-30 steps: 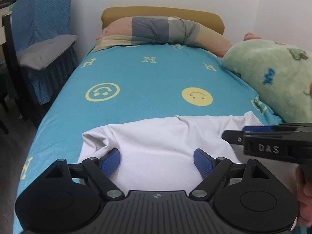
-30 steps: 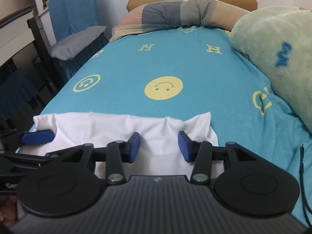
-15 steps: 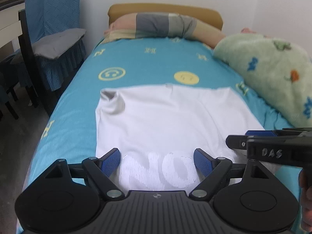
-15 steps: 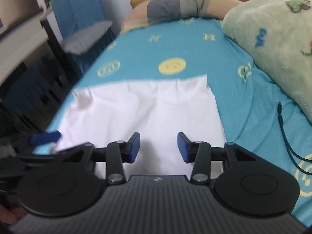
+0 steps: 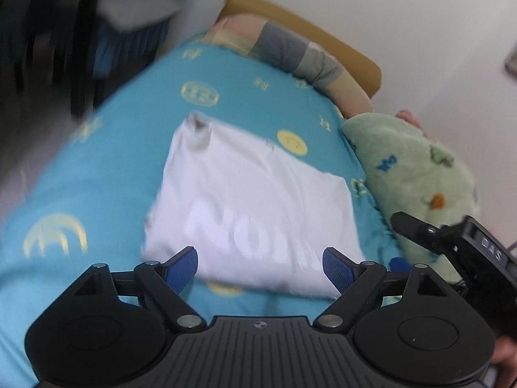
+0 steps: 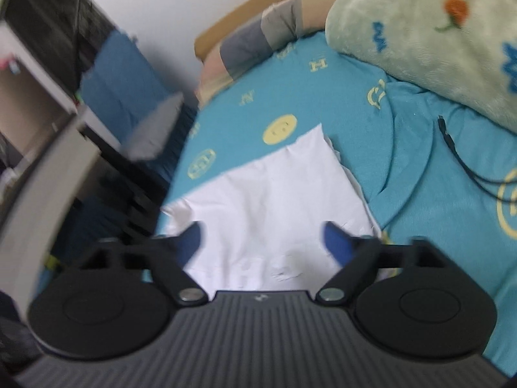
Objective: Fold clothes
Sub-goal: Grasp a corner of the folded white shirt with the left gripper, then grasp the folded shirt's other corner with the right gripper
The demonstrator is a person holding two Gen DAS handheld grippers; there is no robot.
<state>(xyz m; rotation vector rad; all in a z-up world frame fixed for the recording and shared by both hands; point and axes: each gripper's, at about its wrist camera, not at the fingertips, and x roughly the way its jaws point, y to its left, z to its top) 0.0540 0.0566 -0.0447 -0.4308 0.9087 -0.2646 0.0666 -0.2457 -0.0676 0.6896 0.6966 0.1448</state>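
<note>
A white folded garment with pale lettering lies flat on the teal bed sheet; it also shows in the right wrist view. My left gripper is open and empty, raised above the garment's near edge. My right gripper is open and empty, raised above the garment's near part. The right gripper's body shows at the right of the left wrist view. Both views are tilted and blurred.
A green plush blanket is heaped on the bed's right side. A striped pillow lies at the headboard. A chair with blue cover and grey cushion stands left of the bed. A black cable lies on the sheet at right.
Both grippers have pulled back and up from the garment and tilted. The right gripper's fingers have opened wider. The garment lies flat and let go on the sheet.
</note>
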